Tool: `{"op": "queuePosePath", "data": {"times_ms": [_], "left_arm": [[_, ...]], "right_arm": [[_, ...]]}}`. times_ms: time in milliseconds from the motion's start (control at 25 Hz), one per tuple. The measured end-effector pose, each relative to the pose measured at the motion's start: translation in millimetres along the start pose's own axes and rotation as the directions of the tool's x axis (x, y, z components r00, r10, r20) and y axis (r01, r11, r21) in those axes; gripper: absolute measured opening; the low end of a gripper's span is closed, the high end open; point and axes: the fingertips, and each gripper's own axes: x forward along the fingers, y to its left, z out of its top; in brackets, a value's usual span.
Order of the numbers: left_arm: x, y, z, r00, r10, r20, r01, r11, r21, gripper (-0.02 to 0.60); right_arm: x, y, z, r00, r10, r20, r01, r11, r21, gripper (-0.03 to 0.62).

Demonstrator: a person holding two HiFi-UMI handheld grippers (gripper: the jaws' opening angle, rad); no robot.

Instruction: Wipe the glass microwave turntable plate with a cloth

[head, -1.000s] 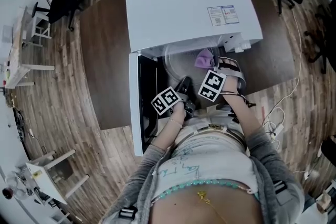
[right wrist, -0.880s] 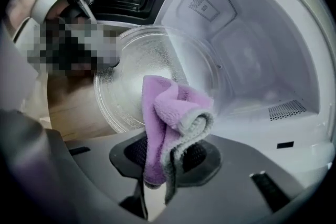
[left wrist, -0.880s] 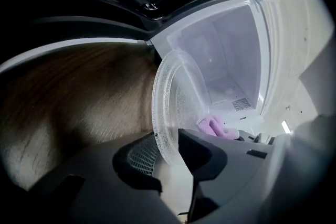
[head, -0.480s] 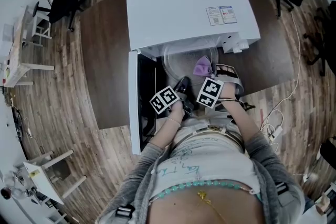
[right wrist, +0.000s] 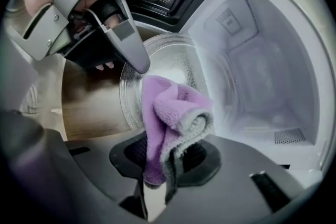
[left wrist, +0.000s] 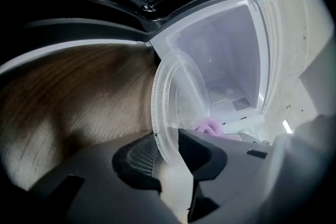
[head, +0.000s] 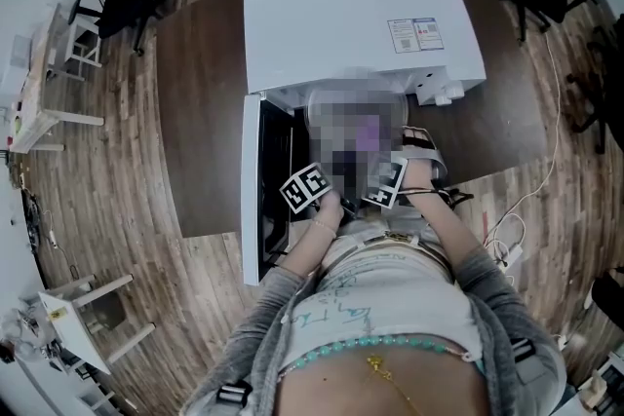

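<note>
The plate [left wrist: 170,102] partly blocks the microwave cavity [left wrist: 231,55].

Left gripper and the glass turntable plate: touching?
Touching. The left gripper view shows the left gripper closed on the rim of the glass turntable plate, clamping it from both sides.

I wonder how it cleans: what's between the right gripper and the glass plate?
The purple cloth, pinched in the right gripper, covers part of the glass plate; the right gripper view shows it.
</note>
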Motion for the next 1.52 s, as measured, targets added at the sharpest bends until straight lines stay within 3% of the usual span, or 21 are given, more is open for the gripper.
{"op": "queuePosePath", "data": {"times_ms": [480,920,1080,1520], "left_arm": [[0.7,-0.2,-0.4,1.0,0.001,0.003,-0.001,1.0,-0.001,0.124],[0.3,-1.1,-0.2,1.0,-0.002,-0.002,0.002,1.0,-0.001,0.123],[2.0,-2.1,-0.9,1.0,0.002,0.001,-0.002,1.0,0.003,0.126],[2.1,2.3,-2.1,1.0,0.016,0.004,-0.016,1.0,0.014,0.126]], "right_arm": [[3.5,-11.0,28.5,0.998,-0.001,0.07,0.005,0.998,-0.056,0.109],[1.4,-10.6,86.7,0.984,0.039,0.172,0.002,0.973,-0.23,0.108],[4.4,-18.0,96.7,0.982,0.05,0.184,-0.002,0.967,-0.253,0.108],[8.3,-37.1,127.6,0.972,0.013,0.237,0.062,0.951,-0.303,0.109]]}}
